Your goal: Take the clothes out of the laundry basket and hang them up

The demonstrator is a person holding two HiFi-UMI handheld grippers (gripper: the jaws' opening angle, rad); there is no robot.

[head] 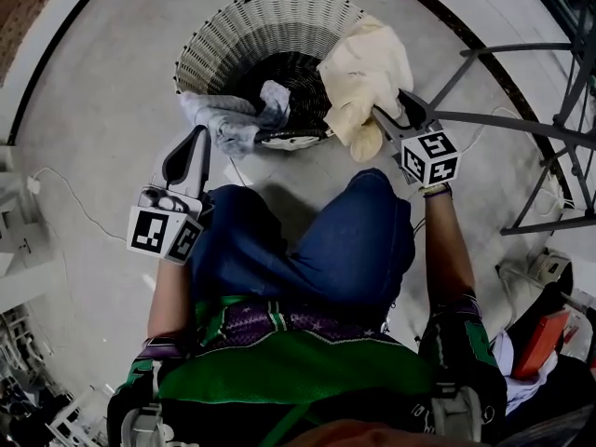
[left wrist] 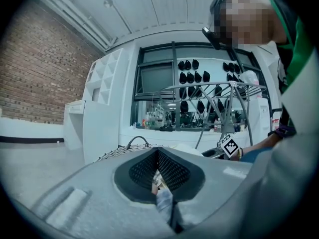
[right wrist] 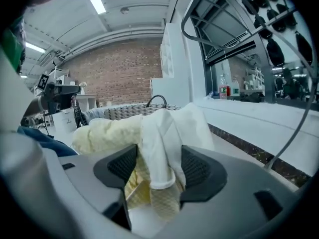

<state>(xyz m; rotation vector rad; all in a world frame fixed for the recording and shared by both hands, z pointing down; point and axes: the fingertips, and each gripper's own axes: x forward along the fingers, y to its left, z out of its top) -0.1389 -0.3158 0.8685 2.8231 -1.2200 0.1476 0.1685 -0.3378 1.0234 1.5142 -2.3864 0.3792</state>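
Right gripper [right wrist: 159, 166]: jaws spread wide, with a hanging fold of the cream garment [right wrist: 107, 131] in the gap. The cloth drapes loosely between the two dark pads [right wrist: 198, 169] and is not pinched.
Right gripper's place: in the head view it [head: 391, 106] sits at the lower right edge of the cream garment [head: 368, 73], past the person's right knee.
Left gripper [left wrist: 158, 171]: jaws fully closed, with a thin sliver of the grey-blue garment [left wrist: 164, 199] caught in the slit between them.
Left gripper's place: in the head view it [head: 197, 140] points at the left end of the grey-blue garment [head: 223, 119], beside the left knee.
Knees [head: 317, 240]: in blue jeans, bent, between the two grippers and just short of the basket.
Laundry basket [head: 270, 12]: pale wicker with a dark inside and a black handle, standing on the light floor [head: 112, 82].
Grey-blue garment: draped over the near rim, partly inside and partly hanging out.
Cream garment: bunched over the basket's right rim and spilling outside it.
Cable [head: 74, 198]: thin and white, lying on the floor to the left.
Drying rack [head: 540, 128]: dark metal tubes, to the right of the basket; the left gripper view shows it [left wrist: 214, 98] beyond the basket [left wrist: 114, 153].
Brick wall [right wrist: 124, 68]: far behind the basket [right wrist: 129, 111] in the right gripper view.
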